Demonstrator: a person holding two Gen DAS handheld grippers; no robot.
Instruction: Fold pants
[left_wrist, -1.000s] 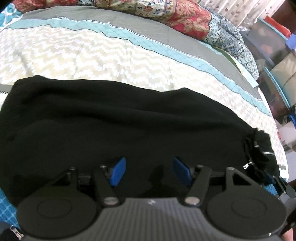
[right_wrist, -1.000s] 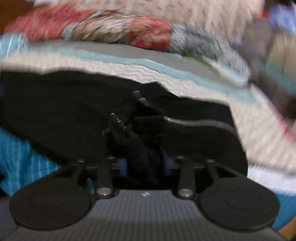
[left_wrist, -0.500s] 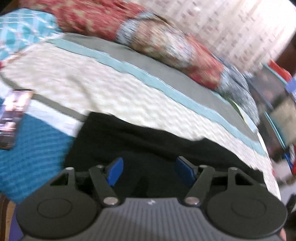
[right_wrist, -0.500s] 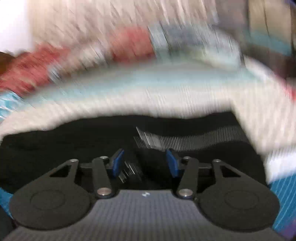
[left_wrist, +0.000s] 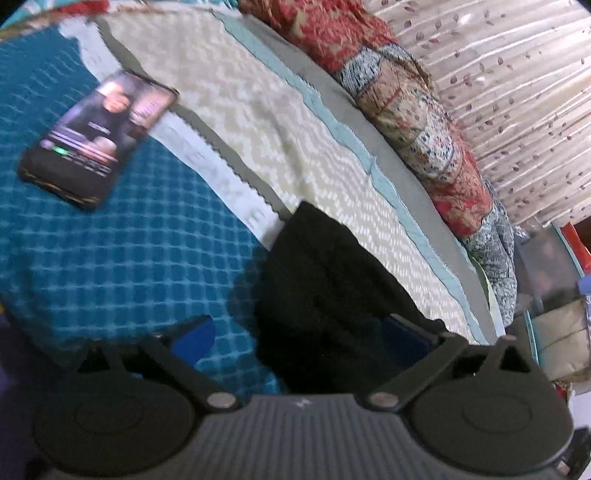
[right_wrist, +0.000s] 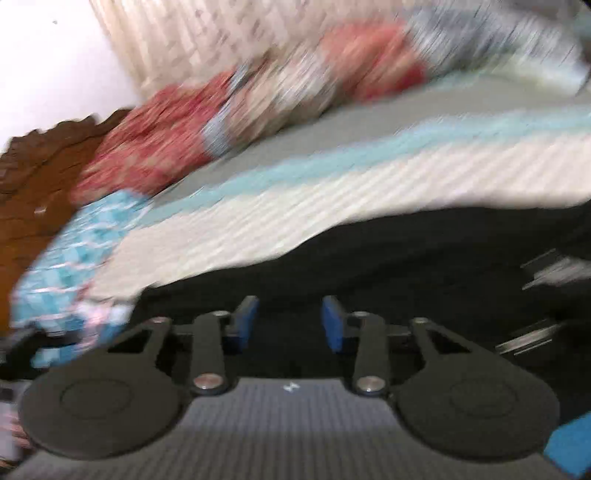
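Note:
The black pants (left_wrist: 332, 295) lie folded on the bedspread. In the left wrist view my left gripper (left_wrist: 295, 339) is open wide, its blue pads either side of the pants' left end, just above the cloth. In the blurred right wrist view the pants (right_wrist: 406, 266) fill the lower right, with a silver zipper (right_wrist: 554, 273) at the right edge. My right gripper (right_wrist: 290, 325) is open and empty, low over the black cloth.
A phone (left_wrist: 99, 136) with a lit screen lies on the teal part of the bedspread (left_wrist: 110, 258), left of the pants. A patterned red quilt (left_wrist: 406, 103) runs along the far side of the bed. Storage boxes (left_wrist: 554, 325) stand beyond the bed's right end.
My right gripper let go of the pants' zipper end and opened, then swung left. My left gripper swung left to the pants' end, bringing the phone into view.

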